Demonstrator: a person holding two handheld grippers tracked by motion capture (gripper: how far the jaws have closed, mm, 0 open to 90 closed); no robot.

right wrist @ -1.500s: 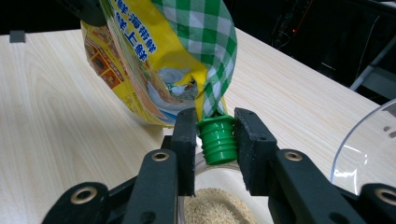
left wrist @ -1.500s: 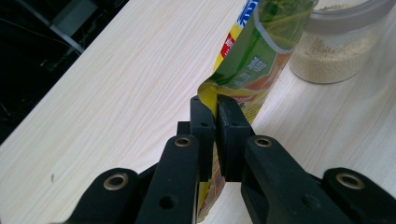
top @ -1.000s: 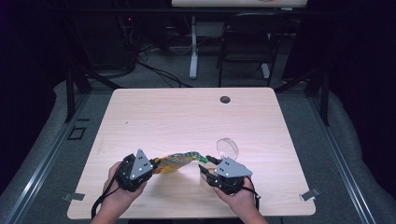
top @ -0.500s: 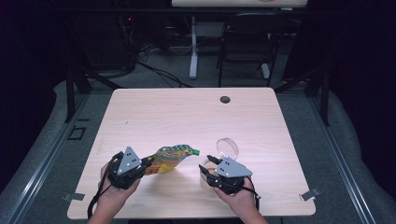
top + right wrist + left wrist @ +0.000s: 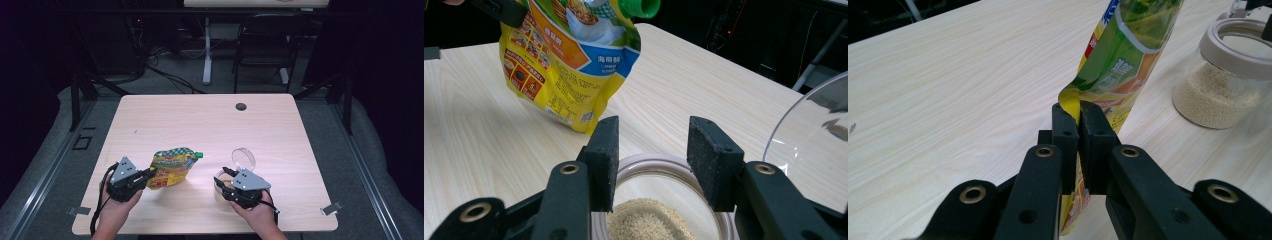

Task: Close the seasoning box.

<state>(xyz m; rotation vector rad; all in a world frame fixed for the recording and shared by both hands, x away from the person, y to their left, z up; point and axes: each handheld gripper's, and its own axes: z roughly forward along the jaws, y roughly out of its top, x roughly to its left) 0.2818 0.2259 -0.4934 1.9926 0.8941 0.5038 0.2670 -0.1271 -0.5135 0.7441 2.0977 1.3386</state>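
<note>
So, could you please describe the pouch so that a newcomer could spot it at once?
Start at the wooden table and look to its near left part. There the left tool pinches a soft yellow pouch by its bottom edge. Unlike the glass jar of pale grains beside it, it is printed and has a green cap.

Pouch [image 5: 569,65], blue band: Chinese characters in white, legible in part as "海即鲜".
Pouch, red panel at lower left: white print, too small to read.
Pouch, yellow back: fine print and a small code square, illegible.
Pouch, left gripper view: white characters on blue and orange, unreadable.
</note>
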